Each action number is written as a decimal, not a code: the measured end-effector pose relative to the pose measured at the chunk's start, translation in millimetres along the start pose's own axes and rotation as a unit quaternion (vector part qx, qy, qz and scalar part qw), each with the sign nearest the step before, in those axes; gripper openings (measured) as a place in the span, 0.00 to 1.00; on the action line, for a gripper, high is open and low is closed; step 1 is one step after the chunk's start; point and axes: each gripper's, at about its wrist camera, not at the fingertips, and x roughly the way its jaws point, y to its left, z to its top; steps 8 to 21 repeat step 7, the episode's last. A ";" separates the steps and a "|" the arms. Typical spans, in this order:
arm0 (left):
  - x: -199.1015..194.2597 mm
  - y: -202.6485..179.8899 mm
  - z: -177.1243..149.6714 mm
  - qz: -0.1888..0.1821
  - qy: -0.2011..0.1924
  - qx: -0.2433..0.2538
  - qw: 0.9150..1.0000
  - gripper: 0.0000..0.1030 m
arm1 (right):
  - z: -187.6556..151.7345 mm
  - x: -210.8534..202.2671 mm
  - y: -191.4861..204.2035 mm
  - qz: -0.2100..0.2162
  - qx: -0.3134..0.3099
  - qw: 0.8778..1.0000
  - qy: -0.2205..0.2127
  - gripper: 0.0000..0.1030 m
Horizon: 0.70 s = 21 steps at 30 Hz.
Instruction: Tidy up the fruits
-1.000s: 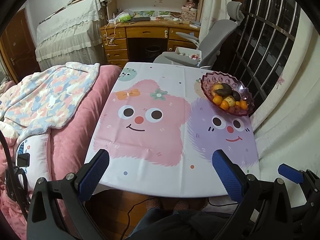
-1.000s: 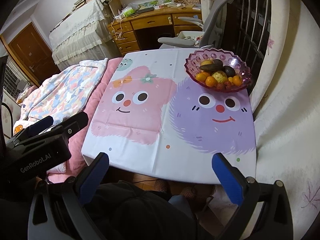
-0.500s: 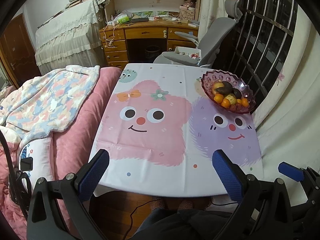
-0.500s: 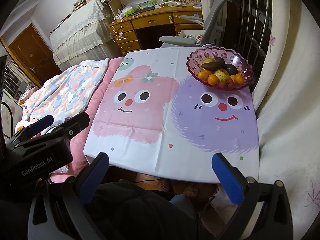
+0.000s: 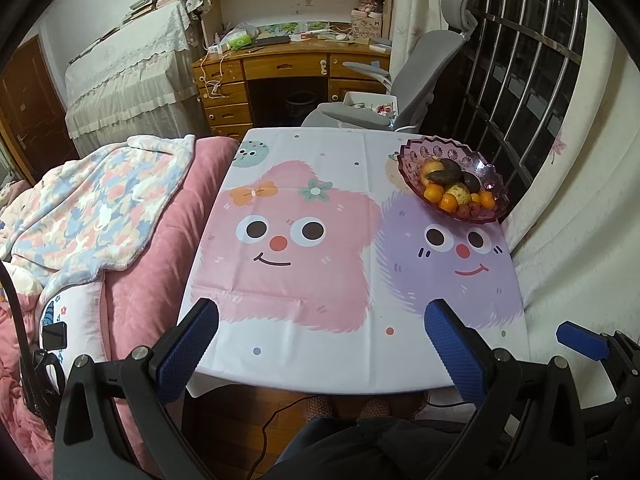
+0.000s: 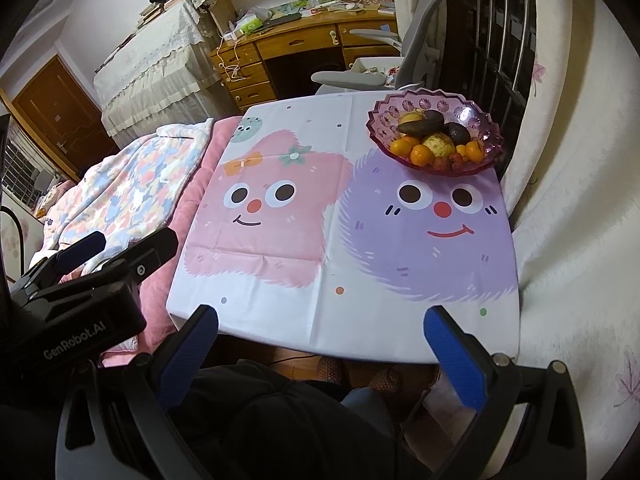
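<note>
A purple glass bowl stands at the table's far right corner. It holds oranges, dark avocados, a yellowish fruit and small red fruits. My left gripper is open and empty, at the table's near edge. My right gripper is open and empty, at the near edge too. The left gripper's body also shows in the right wrist view.
The table wears a cloth with a pink and a purple cartoon face. A bed with pink and flowered blankets lies left. A grey chair and wooden desk stand behind. A barred window is right.
Both grippers have drawn back and risen slightly, so the table looks a bit farther and lower. Both stay open. Nothing on the table has moved.
</note>
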 end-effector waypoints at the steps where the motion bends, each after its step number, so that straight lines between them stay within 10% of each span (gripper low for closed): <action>1: 0.1 -0.7 -0.2 0.000 0.000 0.000 1.000 0.99 | 0.1 0.1 -0.3 0.000 0.001 1.000 0.000 1.00; 21: 0.6 -1.1 0.5 0.000 0.000 0.000 1.000 0.99 | 0.4 0.1 -1.2 -0.001 0.002 1.000 0.000 1.00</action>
